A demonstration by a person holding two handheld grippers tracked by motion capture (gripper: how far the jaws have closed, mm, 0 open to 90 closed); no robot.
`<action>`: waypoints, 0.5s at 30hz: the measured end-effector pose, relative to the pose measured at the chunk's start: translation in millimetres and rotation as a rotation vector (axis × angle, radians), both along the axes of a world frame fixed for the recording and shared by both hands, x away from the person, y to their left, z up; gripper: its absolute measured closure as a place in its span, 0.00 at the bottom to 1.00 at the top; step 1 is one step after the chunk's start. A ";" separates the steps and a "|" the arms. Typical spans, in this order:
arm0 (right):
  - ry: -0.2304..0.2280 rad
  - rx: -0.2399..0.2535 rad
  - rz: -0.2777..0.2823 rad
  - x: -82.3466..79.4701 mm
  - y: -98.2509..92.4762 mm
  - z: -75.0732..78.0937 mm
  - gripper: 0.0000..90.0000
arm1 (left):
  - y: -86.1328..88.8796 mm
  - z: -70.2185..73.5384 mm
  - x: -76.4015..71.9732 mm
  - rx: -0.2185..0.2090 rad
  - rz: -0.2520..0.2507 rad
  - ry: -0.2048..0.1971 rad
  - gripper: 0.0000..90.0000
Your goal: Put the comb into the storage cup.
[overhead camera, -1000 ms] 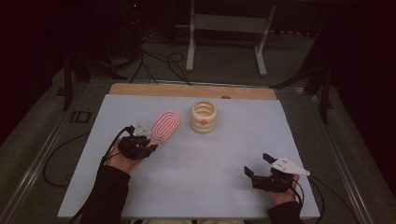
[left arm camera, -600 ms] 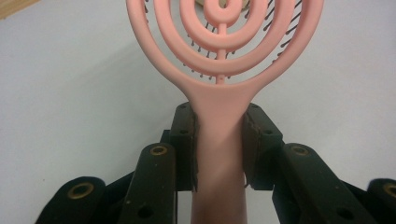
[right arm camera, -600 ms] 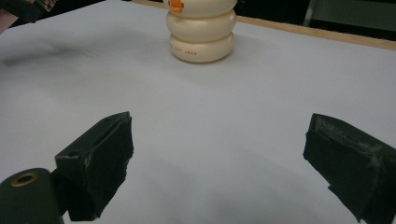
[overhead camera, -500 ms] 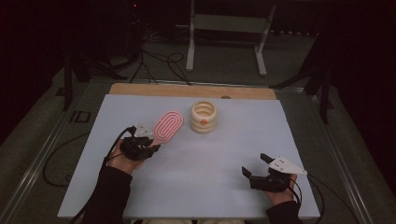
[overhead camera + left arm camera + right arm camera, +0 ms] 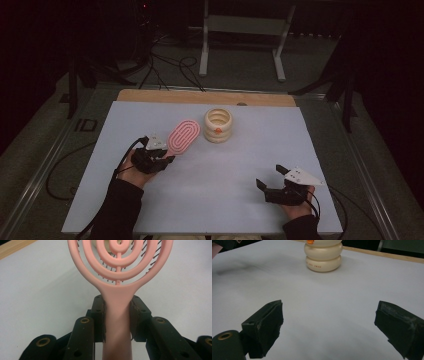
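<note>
A pink oval hairbrush point(image 5: 183, 136) with concentric rings is held by its handle point(image 5: 117, 322) in my left gripper point(image 5: 161, 156), whose jaws are shut on it at the table's left. The brush head point(image 5: 120, 260) points toward a cream ribbed holder point(image 5: 218, 125) with an orange mark, standing upright just to its right. That holder point(image 5: 323, 255) also stands ahead in the right gripper view. My right gripper point(image 5: 270, 178) rests near the front right of the table, its jaws wide open with nothing between them point(image 5: 329, 325).
The white table top point(image 5: 250, 160) has a wooden strip point(image 5: 200, 97) along its far edge. Cables lie on the dark floor beyond, near a metal stand point(image 5: 240, 30).
The left gripper has shifted the brush slightly, with the head tilting a little toward the holder. The right gripper has stayed where it was.
</note>
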State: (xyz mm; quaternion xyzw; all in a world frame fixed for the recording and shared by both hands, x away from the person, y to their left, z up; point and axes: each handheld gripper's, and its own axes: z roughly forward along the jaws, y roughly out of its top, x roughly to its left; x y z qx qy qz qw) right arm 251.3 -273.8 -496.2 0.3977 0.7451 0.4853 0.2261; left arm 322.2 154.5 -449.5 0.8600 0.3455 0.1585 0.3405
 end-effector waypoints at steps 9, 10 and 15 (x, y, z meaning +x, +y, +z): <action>0.017 -0.004 0.013 1.2 10.3 -0.3 0.09 | -5.8 -0.5 -0.6 -0.017 -0.030 -0.013 0.78; 0.016 -0.007 0.017 1.5 11.3 -0.2 0.09 | -6.5 -0.6 -0.7 -0.017 -0.033 -0.013 0.78; 0.023 0.001 0.033 3.9 15.8 2.5 0.09 | -8.8 0.3 -1.4 -0.022 -0.039 -0.021 0.78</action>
